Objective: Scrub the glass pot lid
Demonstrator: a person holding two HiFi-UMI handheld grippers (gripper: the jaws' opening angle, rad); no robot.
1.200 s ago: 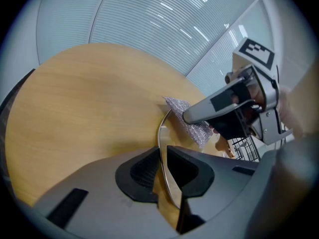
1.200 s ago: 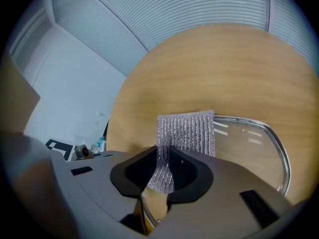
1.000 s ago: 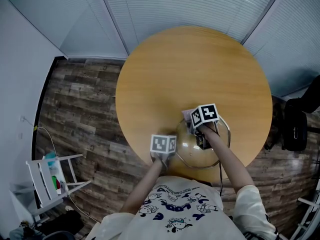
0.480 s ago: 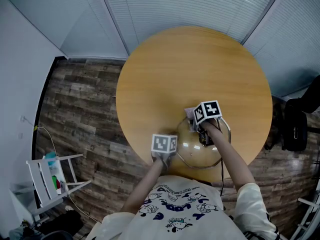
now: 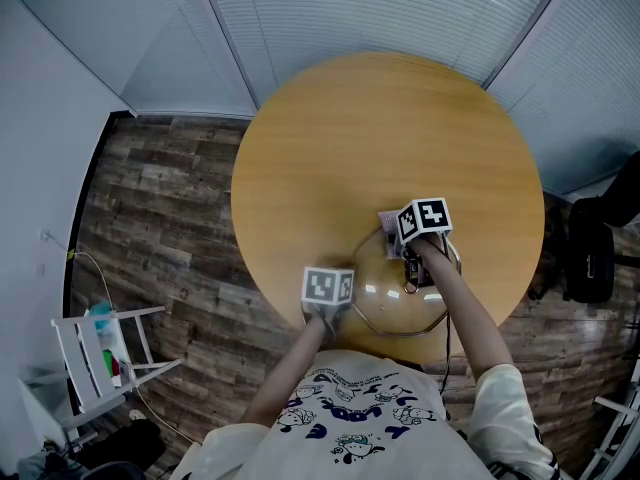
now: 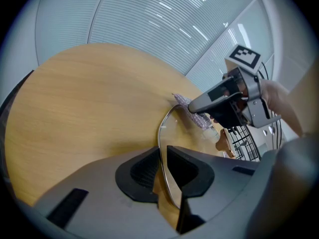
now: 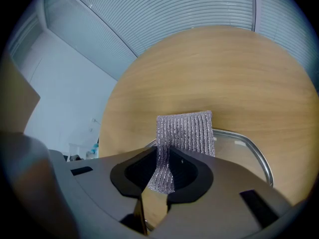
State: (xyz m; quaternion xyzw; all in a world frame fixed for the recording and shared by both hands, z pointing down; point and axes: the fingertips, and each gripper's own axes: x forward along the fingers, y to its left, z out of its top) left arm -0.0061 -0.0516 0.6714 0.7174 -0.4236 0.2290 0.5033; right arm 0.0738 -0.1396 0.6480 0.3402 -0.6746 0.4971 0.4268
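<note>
Both forearms reach forward from the torso, the right forearm stretched further than the left forearm. The left tongs are clamped on the glass pot lid at its rim. The right tongs are closed, pinching a silvery scrubbing cloth.

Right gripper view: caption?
Right hand-held gripper holds a grey ribbed scrubbing cloth over the round glass pot lid on a wooden table.

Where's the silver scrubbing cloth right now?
In the right gripper view the scrubbing cloth is clamped in the right gripper, lying over the far rim of the glass lid on the round table.
</note>
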